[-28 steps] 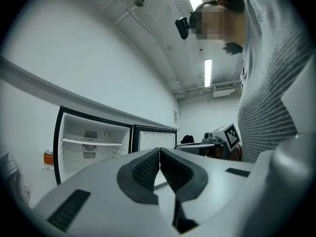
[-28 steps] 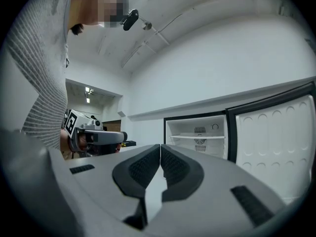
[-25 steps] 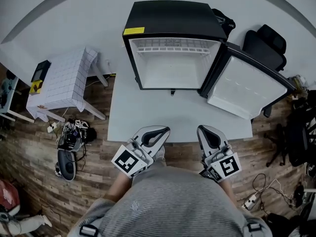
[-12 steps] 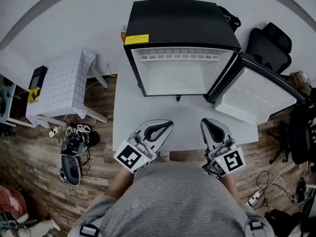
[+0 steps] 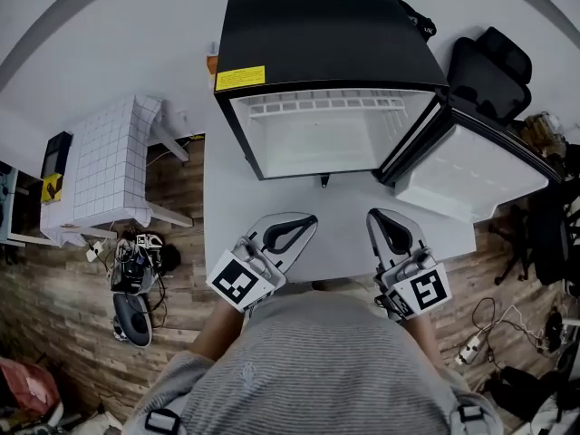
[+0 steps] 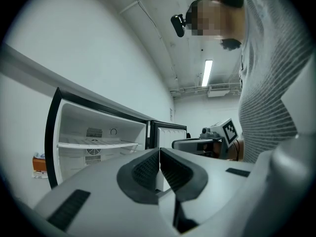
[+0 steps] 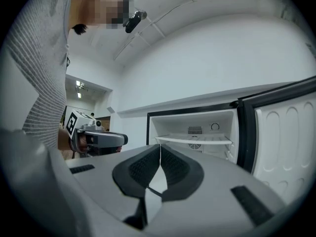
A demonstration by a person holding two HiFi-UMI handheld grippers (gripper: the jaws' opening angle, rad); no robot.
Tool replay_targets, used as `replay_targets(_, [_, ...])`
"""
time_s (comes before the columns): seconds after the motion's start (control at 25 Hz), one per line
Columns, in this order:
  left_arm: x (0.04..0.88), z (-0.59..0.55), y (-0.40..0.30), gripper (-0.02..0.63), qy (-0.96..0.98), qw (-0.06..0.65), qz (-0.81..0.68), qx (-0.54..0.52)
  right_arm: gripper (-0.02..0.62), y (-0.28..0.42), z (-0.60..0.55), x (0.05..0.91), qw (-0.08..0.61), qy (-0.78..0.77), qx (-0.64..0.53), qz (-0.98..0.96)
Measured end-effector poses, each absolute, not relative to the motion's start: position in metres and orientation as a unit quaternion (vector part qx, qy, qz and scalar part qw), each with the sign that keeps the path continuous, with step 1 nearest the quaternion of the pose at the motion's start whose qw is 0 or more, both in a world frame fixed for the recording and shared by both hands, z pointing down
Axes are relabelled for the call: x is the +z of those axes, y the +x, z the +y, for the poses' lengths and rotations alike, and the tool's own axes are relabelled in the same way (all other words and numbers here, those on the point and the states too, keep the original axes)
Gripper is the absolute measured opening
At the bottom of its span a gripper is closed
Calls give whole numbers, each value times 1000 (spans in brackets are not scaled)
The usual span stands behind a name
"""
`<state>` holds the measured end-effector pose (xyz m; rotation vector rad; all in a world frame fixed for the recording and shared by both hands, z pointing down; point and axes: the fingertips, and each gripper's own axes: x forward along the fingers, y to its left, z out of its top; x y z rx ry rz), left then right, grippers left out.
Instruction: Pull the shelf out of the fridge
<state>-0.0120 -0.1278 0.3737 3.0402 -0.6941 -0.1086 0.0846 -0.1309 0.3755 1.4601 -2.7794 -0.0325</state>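
Head view looks down on a black fridge (image 5: pixel 326 39) standing at the far edge of a white table (image 5: pixel 227 216), its door (image 5: pixel 471 166) swung open to the right. The left gripper (image 5: pixel 311 219) and right gripper (image 5: pixel 373 216) hover side by side over the table's near edge, both pointing at the fridge and well apart from it. Each has its jaws pressed together with nothing between them. The shelf (image 7: pixel 193 139) sits inside the fridge, spanning its white interior, untouched.
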Motion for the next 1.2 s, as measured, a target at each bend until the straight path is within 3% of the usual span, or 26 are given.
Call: replay_targets(1.2, [367,-153,-1,12,960,20,-276,-50,14,84,-199,383,43,409,-25,-911])
